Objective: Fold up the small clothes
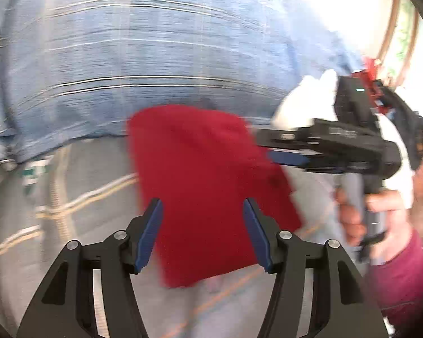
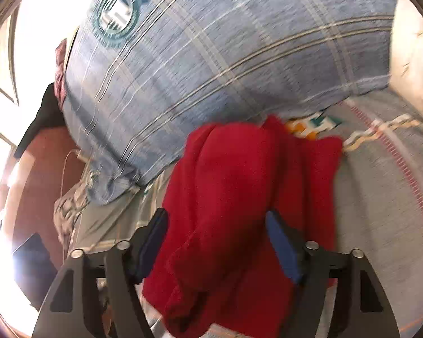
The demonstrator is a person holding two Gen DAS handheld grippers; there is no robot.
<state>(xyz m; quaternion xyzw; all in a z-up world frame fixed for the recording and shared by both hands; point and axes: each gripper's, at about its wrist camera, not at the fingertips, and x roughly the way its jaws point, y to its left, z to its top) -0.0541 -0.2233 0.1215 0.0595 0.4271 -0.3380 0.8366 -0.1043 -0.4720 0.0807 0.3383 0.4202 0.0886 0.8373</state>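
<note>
A red knitted garment [image 1: 200, 163] lies folded over on the grey bedsheet [image 1: 70, 197], just in front of a blue checked pillow [image 1: 155, 56]. My left gripper [image 1: 201, 202] stands open above its near part, one blue pad on each side and neither touching cloth. The right gripper [image 1: 270, 146] comes in from the right at the garment's far edge, held by a hand [image 1: 380, 211] in a maroon sleeve. In the right wrist view the red garment [image 2: 239, 174] lies bunched between the wide-open jaws of the right gripper [image 2: 216, 212]; the pads do not press on it.
The blue checked pillow [image 2: 225, 56] with a round teal emblem fills the back of the bed. The patterned grey sheet [image 2: 380, 197] runs to the right. The bed's edge and a reddish floor [image 2: 42, 169] are at the left, with bright window glare.
</note>
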